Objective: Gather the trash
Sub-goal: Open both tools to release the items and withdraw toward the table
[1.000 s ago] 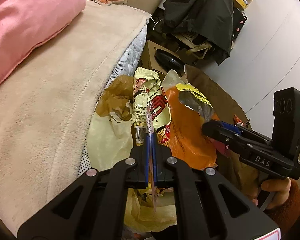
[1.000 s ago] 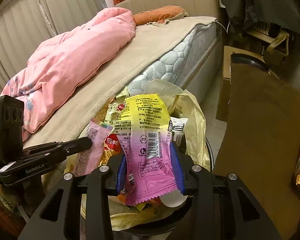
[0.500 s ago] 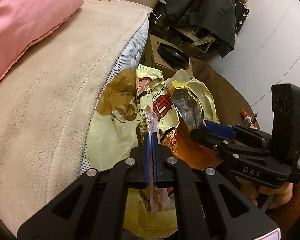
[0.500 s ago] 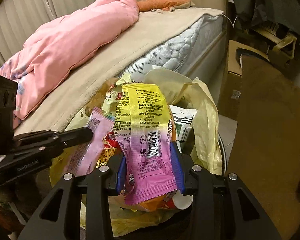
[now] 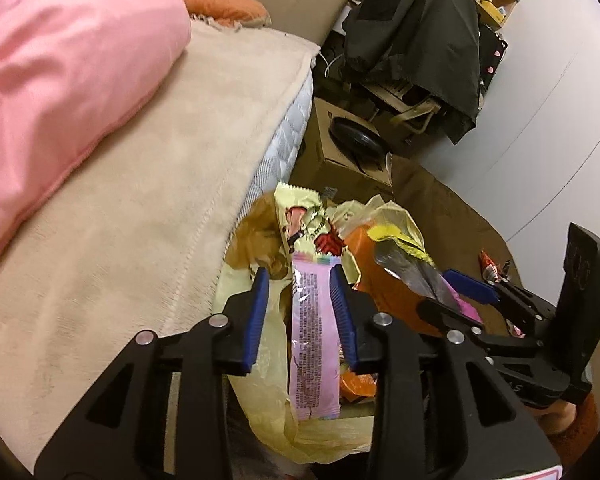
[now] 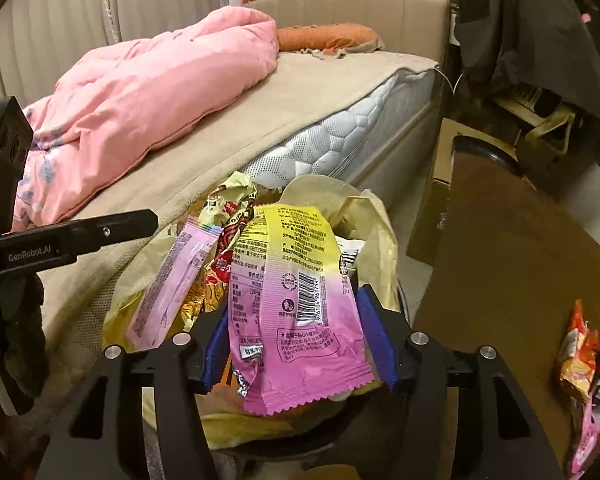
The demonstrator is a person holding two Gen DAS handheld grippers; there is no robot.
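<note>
Opening both grippers' fingers over the bin bag point(image 6: 380, 236), I let the limp, featherlight sachet point(image 5: 314, 340) and wrapper point(image 6: 296, 312) slip free.

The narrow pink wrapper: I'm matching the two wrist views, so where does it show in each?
Left wrist: the narrow pink wrapper hangs low in the middle, between the left tongs, which are opening.
Right wrist: the wrapper slants at lower left, over the bin's yellow bag.
Shared landmark: the pink quilt.
</note>
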